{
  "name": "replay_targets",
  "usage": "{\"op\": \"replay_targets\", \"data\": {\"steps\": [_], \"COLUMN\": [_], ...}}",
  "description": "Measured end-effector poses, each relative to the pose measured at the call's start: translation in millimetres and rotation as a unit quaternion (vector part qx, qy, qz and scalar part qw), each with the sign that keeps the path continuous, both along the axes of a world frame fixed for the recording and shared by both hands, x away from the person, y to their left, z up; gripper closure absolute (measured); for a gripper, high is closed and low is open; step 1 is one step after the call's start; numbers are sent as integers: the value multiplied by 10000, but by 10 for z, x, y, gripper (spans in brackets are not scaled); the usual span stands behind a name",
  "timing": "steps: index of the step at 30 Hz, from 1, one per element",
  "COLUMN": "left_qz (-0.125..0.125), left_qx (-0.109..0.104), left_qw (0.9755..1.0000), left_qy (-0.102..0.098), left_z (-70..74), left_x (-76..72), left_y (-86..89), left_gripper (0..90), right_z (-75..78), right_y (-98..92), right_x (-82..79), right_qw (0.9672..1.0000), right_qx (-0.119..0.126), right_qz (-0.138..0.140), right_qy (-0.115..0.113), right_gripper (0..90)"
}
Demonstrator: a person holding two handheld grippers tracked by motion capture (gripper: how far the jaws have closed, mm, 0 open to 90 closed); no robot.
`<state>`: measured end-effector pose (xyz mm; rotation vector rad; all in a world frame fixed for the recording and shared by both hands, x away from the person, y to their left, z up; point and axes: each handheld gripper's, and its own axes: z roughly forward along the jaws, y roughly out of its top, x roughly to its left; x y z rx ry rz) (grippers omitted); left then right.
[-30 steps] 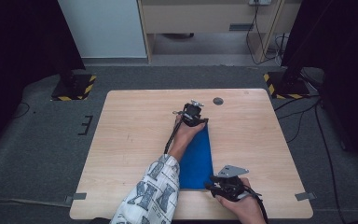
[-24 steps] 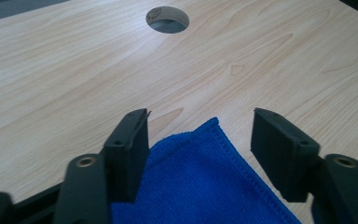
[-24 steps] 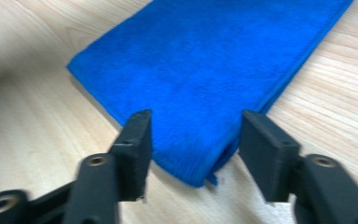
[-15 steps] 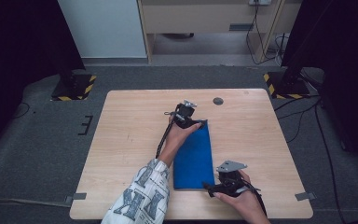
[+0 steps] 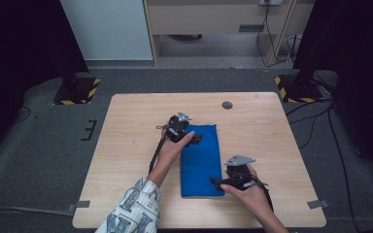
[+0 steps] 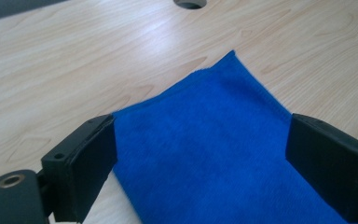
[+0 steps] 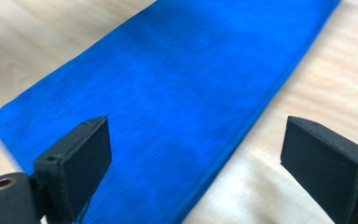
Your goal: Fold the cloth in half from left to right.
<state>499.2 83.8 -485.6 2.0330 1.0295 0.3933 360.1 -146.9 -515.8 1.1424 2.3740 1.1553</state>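
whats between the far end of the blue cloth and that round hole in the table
Bare wood. In the high view only tabletop separates the blue cloth from the round hole; the left gripper view shows the same stretch.

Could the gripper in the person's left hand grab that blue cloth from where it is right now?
Probably yes. The left gripper hovers at the far end of the blue cloth, its jaws having just opened wide with nothing pressed between them. The cloth lies flat on the table, nothing on it or in the way.

Blue cloth [image 5: 201, 160] lies flat, folded into a long strip, between the left gripper [image 5: 194, 141] and right gripper [image 5: 218, 183].
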Motion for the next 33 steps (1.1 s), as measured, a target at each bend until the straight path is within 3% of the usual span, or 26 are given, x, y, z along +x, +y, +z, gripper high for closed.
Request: {"op": "replay_targets", "data": {"steps": [7, 9, 12, 14, 17, 20, 22, 29, 31, 33], "left_qz": [-19, -28, -76, -101, -147, -286, -320, -118, -70, -26], "left_qx": [12, 74, 296, 291, 252, 449, 469, 340, 289, 377], "left_qw": [10000, 10000, 9993, 9993, 9994, 9983, 9980, 9988, 9993, 9990], "left_qy": [-14, -17, -213, -204, -207, -245, -265, -325, -224, -245], "left_z": [73, 99, 147, 151, 139, 98, 90, 113, 120, 123], "left_x": [-73, -93, -148, -155, -190, -210, -208, -170, -173, -189], "left_y": [172, 186, 201, 206, 206, 189, 189, 310, 365, 408], "left_gripper": [74, 74, 82, 82, 88, 95, 95, 95, 95, 95], "right_z": [41, 59, 64, 61, 50, 69, 82, 114, 139, 211], "right_y": [21, 43, 89, 93, 84, 66, 52, -27, -53, -86], "right_x": [129, 155, 253, 284, 407, 569, 647, 835, 894, 965], "right_qw": [9998, 9997, 9993, 9993, 9995, 9995, 9994, 9993, 9994, 9994], "right_qx": [-16, 8, -81, -97, -120, -182, -242, -341, -324, -306], "right_qz": [150, 185, 332, 337, 281, 263, 220, 67, 34, -58], "right_qy": [-156, -168, -162, -151, -113, -85, -124, -170, -106, -117], "right_gripper": [67, 74, 90, 93, 108, 112, 116, 119, 109, 108]}}
